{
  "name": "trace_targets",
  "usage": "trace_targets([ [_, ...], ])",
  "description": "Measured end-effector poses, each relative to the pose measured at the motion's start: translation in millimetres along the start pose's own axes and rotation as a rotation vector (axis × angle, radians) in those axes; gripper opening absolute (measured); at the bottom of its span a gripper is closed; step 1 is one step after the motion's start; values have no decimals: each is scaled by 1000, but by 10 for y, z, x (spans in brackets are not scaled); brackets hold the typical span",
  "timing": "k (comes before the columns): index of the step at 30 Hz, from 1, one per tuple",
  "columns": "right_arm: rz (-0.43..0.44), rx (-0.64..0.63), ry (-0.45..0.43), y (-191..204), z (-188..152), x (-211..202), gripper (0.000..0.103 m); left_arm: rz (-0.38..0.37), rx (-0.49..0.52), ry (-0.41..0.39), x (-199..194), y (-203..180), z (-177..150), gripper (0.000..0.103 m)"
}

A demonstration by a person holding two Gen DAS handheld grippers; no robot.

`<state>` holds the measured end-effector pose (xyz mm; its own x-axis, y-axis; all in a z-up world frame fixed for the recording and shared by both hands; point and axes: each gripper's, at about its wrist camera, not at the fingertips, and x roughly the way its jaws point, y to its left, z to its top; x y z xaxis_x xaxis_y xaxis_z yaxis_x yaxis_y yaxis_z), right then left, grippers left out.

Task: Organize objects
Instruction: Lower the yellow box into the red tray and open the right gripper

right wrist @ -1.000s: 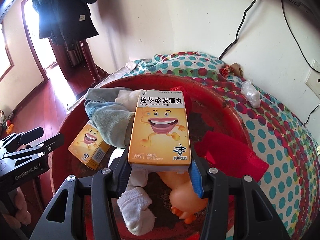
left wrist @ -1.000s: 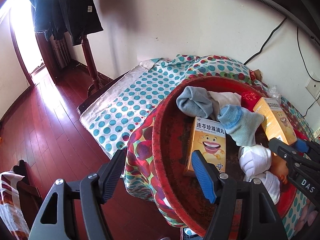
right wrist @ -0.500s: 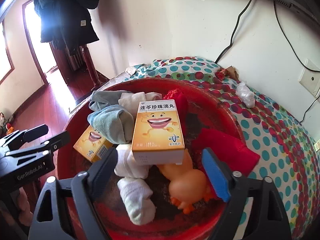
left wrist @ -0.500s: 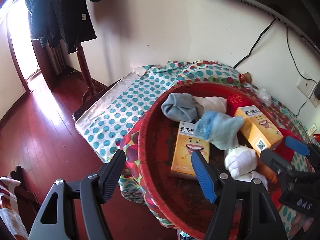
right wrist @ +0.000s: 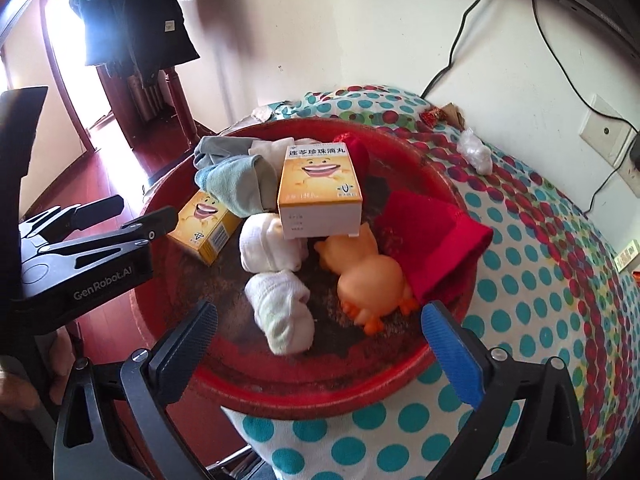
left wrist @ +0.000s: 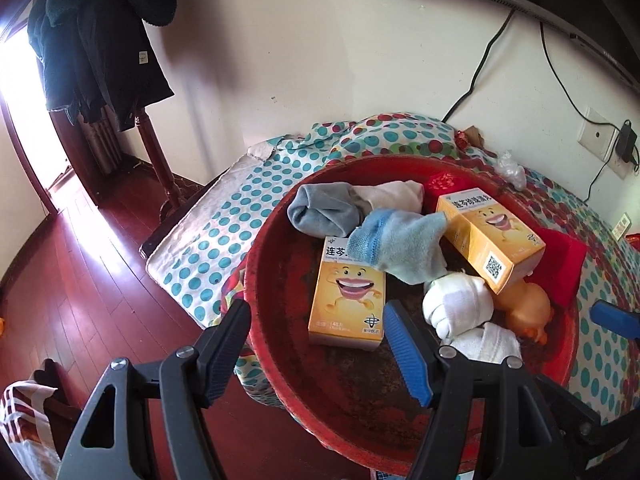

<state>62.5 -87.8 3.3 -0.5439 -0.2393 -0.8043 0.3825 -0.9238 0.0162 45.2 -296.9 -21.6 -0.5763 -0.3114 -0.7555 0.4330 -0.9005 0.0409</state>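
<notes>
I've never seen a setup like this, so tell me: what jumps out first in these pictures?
A big red basin on a polka-dot cloth fills the middle, heaped with rolled socks. Two bright orange boxes with laughing cartoon faces stand out: one box lying flat at the left, another box propped over an orange rubber duck. In the foreground the right gripper stands wide open, nothing between its fingers.

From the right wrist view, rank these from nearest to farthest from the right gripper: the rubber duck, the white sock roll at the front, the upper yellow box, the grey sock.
1. white sock roll, just ahead of the right gripper, toward the left finger; the rubber duck, toward the right finger, is too close to call against it.
2. upper yellow box, mid basin, propped on the pile.
3. grey sock, far left rim.
</notes>
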Motion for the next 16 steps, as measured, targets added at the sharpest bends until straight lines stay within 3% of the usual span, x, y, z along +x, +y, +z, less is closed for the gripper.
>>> trace_targets([
  [4, -12, -2, 10, 129, 76, 36, 102, 21, 33, 1, 1, -78, -15, 70],
  [7, -6, -6, 31, 507, 342, 320, 102, 16, 44, -3, -7, -115, -22, 70],
  [9, -4, -11, 40, 1086, 849, 849, 102, 13, 54, -6, -7, -145, -28, 70],
  [11, -13, -17, 45, 1215, 911, 932, 102, 5, 73, -23, -30, -189, -44, 70],
  [12, -14, -19, 49, 1436, 1181, 1204, 102, 0, 77, -32, -43, -204, -45, 70],
  [16, -18, -18, 55, 1637, 1380, 1429, 102, -30, 96, -39, -75, -278, -46, 70],
])
